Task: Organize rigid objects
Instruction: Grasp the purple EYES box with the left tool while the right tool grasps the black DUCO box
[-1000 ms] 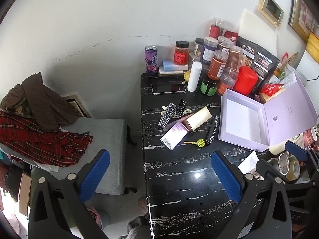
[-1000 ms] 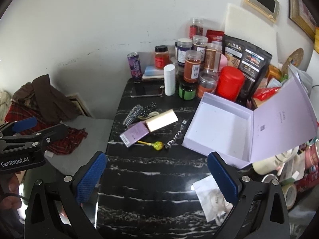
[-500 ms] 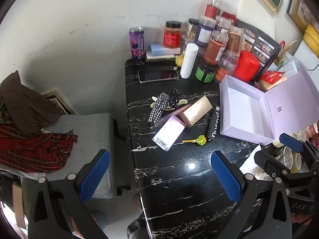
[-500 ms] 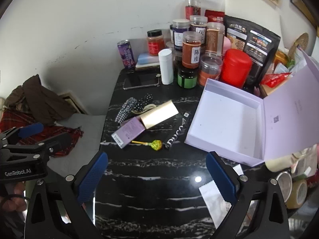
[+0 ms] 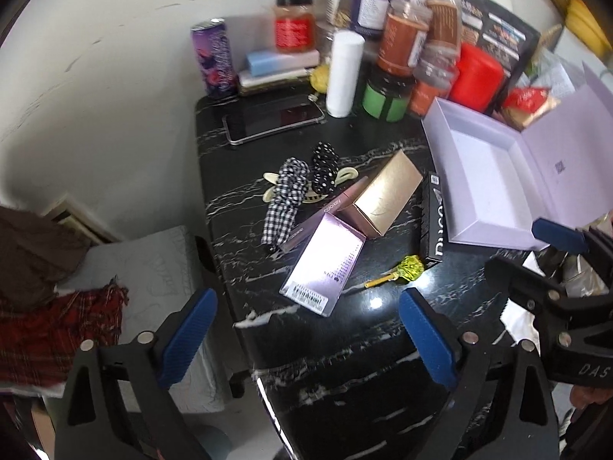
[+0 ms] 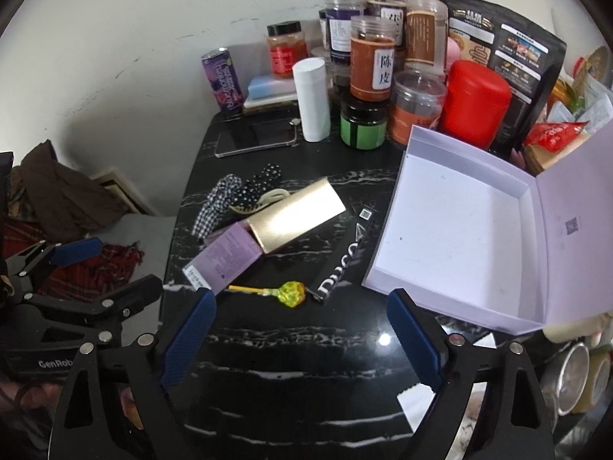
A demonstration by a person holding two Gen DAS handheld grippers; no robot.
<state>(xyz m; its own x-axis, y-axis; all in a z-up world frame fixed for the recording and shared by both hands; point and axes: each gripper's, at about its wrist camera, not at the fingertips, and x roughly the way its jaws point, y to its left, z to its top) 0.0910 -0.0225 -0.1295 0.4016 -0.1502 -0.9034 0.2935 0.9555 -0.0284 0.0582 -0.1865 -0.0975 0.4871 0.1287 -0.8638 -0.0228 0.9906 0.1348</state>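
On the black marble table lie a purple box, a gold box, a long black box, a yellow lollipop and fabric hair clips. An open lilac gift box stands empty to their right. My left gripper is open and empty, just short of the purple box. My right gripper is open and empty, just short of the lollipop, with the gold box, the black box and the gift box beyond.
Jars, a red canister, a white tube, a purple can and a phone crowd the table's far end. Tape rolls sit at the right. A grey seat with cloths stands left of the table.
Both grippers have moved forward and lower toward the objects in the middle of the table, which now look larger. Both stay open. Nothing on the table has moved.
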